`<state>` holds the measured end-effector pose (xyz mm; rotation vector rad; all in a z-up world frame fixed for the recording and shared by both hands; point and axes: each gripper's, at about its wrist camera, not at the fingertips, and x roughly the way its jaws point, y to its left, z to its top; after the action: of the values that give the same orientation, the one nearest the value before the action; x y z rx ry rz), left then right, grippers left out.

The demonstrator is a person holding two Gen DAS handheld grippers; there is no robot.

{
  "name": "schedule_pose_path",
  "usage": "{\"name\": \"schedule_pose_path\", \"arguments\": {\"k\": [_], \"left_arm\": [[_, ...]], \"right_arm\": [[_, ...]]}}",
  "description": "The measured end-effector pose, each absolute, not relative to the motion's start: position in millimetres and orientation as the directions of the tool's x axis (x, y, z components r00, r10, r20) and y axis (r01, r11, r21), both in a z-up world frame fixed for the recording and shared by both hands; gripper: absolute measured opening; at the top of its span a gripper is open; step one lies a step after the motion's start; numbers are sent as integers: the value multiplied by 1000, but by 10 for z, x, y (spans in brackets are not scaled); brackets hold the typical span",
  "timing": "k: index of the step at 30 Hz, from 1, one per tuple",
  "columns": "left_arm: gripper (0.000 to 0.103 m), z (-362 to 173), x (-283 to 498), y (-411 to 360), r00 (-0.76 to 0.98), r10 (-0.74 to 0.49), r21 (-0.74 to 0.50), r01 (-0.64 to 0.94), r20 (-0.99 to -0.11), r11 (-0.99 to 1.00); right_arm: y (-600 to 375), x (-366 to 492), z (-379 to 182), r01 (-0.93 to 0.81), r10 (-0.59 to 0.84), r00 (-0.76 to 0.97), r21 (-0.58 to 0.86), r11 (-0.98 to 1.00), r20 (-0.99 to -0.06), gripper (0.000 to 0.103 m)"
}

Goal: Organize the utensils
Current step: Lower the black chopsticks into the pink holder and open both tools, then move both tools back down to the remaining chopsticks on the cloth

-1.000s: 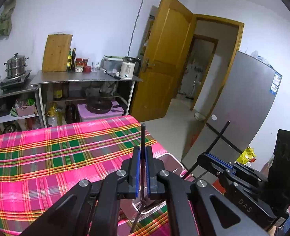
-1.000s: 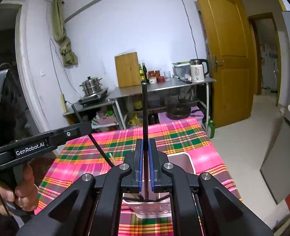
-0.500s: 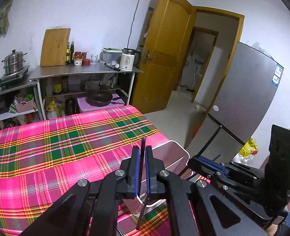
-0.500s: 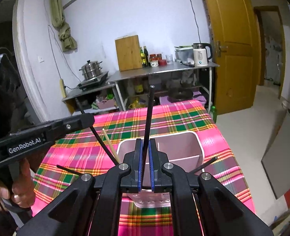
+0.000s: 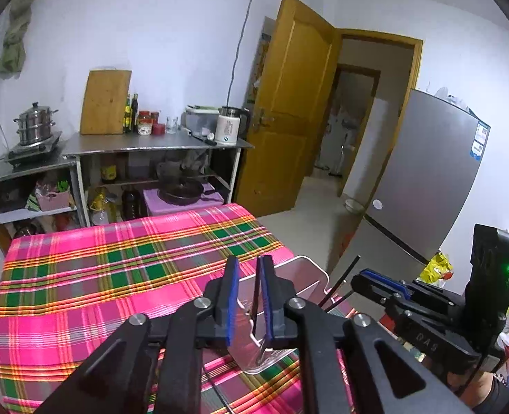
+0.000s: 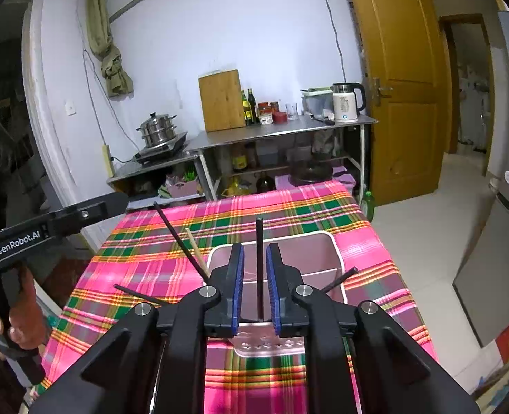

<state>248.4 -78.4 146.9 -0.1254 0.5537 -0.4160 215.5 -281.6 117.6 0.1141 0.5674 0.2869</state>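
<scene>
Chopsticks are going into the pink holder [image 6: 337,262] at the near right edge of the plaid-covered table [image 6: 289,214]. One black chopstick [image 6: 259,269] stands upright between the blue pads of the right gripper [image 6: 255,284], whose jaws are opening, with gaps on both sides of the stick. The left gripper [image 5: 247,296] is opening as well, and a second black stick [image 5: 255,302] hangs loose between its pads over the holder's rim [image 5: 309,262].

The step looks like the release of both sticks into the holder. Next, each gripper probably needs to back off without dragging its stick out.

From the right wrist view I count four black sticks and one pale wooden one [image 6: 195,250] leaning in or against the holder. Beyond the table's far edge is a steel counter [image 6: 282,129] with one kettle [image 6: 345,101] and one cutting board [image 6: 221,100].
</scene>
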Motion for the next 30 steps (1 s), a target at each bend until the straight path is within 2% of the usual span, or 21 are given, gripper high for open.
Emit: {"name": "schedule_pose_path", "arguments": {"k": [6,12,15,30], "left_arm": [[26,1488,2199,-580,797,-382,-210,319,-467,924],[29,1337,1935,-366,801,-361,-216,291,-478,932],[40,1204,1837,-270,793,-357,-241,270,-493,932],[40,368,1483,-1,729,-303,-286,152,-614,946]], "right_arm": [[-2803,1943,1242,-246,312,812,196,949,-493,14],[-2705,1735,1207,-278,343,799,204,939,-493,14],[-2627,1637,1136,-299,365,781,209,931,-507,14],[-2360,1363,599,-354,424,679,238,904,-599,14]]}}
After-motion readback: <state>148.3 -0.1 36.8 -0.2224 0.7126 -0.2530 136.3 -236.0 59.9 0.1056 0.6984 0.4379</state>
